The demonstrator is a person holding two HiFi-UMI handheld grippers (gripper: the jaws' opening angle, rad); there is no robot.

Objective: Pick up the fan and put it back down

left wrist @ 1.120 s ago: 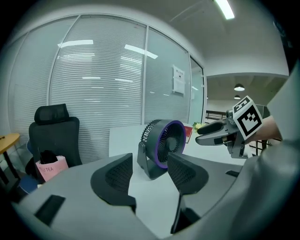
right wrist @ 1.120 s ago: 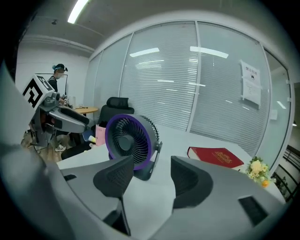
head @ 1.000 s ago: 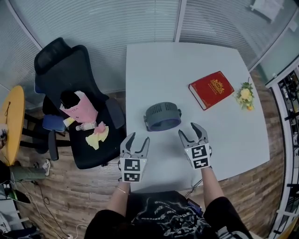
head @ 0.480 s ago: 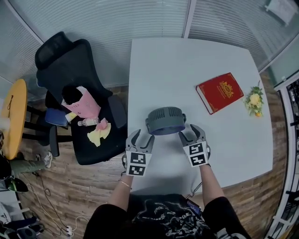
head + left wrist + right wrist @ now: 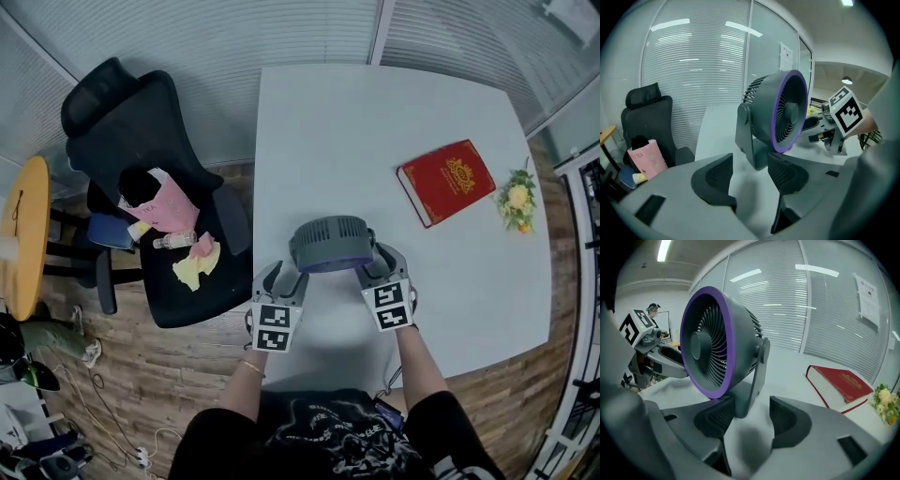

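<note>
**Grey fan (image 5: 328,246) not yet lifted, both grippers open at its stand**

The fan stood upright on the white table (image 5: 319,122), just below the middle of the head view and near the table's lower edge. Neither part of the task looked done: the fan rested on its foot, so the lift and the setting down were both left. The step in hand seemed to be the approach for a two-sided grip.

The left gripper (image 5: 281,277) sat at the fan's lower left with its jaws apart and nothing pressed between them. In its own view the fan's stand rose just beyond the jaw tips, in the middle of the frame, with bare table showing in the gap.

The right gripper (image 5: 380,264) sat at the fan's lower right, also with jaws apart. In its view the stand's upright stood at the mouth of the jaws, close against the one at the picture's left. Whether that jaw touched it could not be told, and the other jaw stood clear of it.

The fan thus lay between the two grippers, its purple-rimmed face turned toward the lower edge of the head view.
</note>
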